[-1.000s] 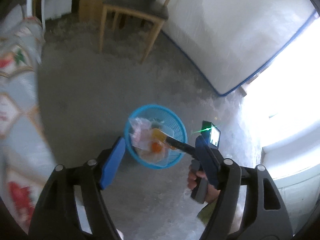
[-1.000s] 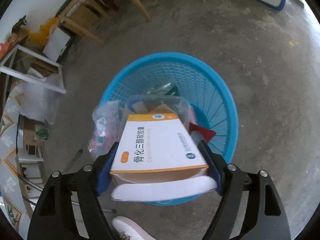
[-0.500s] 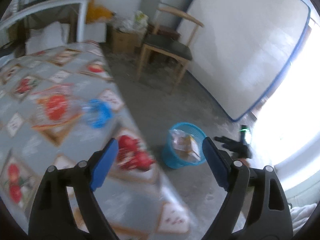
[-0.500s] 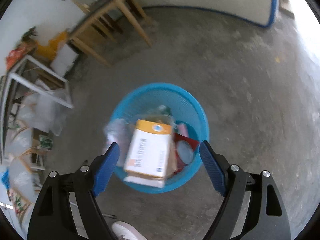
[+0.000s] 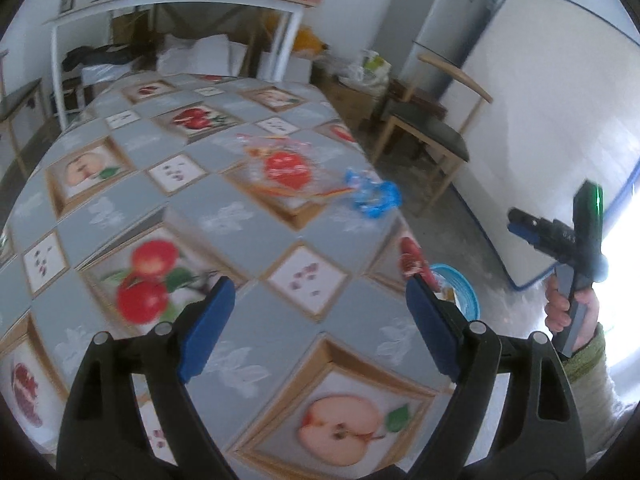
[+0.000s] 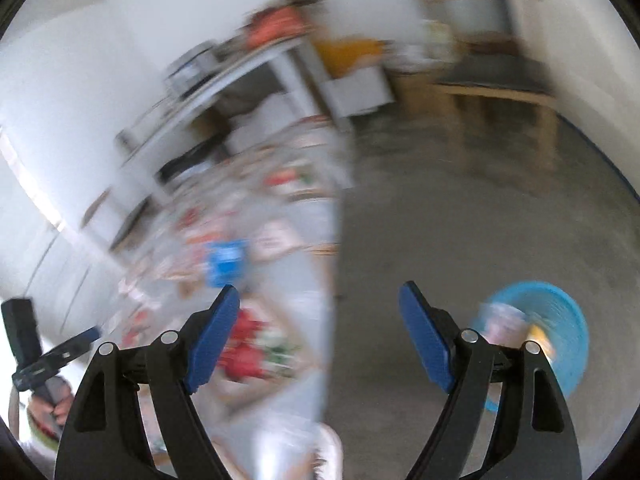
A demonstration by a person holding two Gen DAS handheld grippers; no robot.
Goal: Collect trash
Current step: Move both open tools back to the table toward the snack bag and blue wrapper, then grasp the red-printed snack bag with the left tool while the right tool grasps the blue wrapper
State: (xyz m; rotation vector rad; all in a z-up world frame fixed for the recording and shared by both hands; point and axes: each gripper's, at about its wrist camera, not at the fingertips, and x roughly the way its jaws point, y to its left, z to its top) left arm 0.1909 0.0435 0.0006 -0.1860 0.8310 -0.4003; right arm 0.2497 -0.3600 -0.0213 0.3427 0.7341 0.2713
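Blue crumpled wrapper (image 5: 374,196) on the tablecloth (image 5: 248,240) well beyond the left gripper (image 5: 320,328); jaws wide apart, empty.

You won't find much to read here, honestly. The only candidate is some faint pale marking on the black body of your right gripper (image 5: 554,236) in the left wrist view, maybe a few digits, but it's too small to make out. The right wrist view is all motion blur, nothing legible.
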